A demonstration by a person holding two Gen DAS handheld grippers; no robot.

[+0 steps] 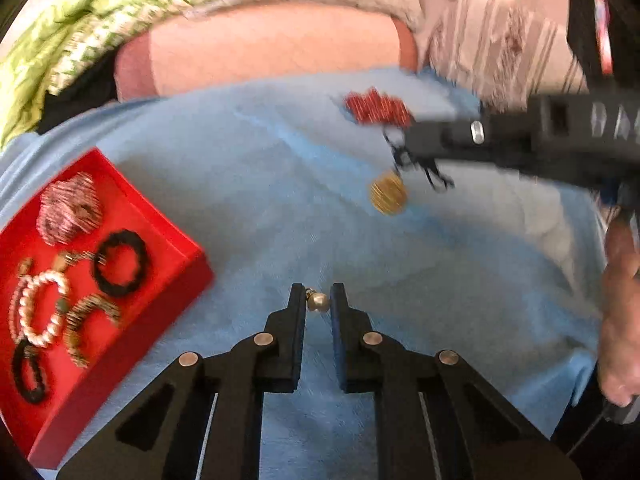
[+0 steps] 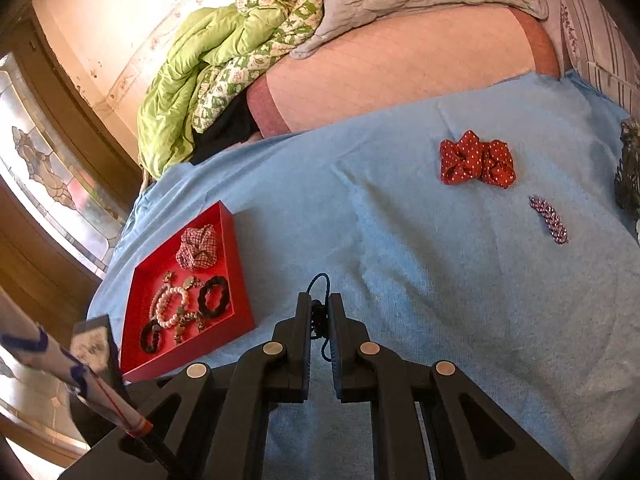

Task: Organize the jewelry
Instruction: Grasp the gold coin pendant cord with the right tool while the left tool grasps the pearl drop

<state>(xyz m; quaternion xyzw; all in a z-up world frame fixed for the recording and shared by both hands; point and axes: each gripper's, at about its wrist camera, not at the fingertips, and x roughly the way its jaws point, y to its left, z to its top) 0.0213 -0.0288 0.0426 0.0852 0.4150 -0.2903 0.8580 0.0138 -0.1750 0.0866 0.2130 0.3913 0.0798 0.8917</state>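
**Two pieces held, red tray waiting**

My left gripper (image 1: 318,302) has its jaws pinched on a small round silvery pearl earring (image 1: 318,301). My right gripper (image 2: 320,314) has its jaws clamped on a thin dark cord necklace (image 2: 319,312) with a ribbed gold disc pendant (image 1: 388,193). Both hang over the blue bedspread (image 2: 420,272). I judge each should be lowered gently into the shallow red tray (image 2: 234,240), clear of the beaded bracelets.

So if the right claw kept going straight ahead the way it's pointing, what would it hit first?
Probably just the blue cloth. The right claw, shut on a dark cord, points between the red tray on its left and the red polka-dot bow on its right. Depth is unclear.
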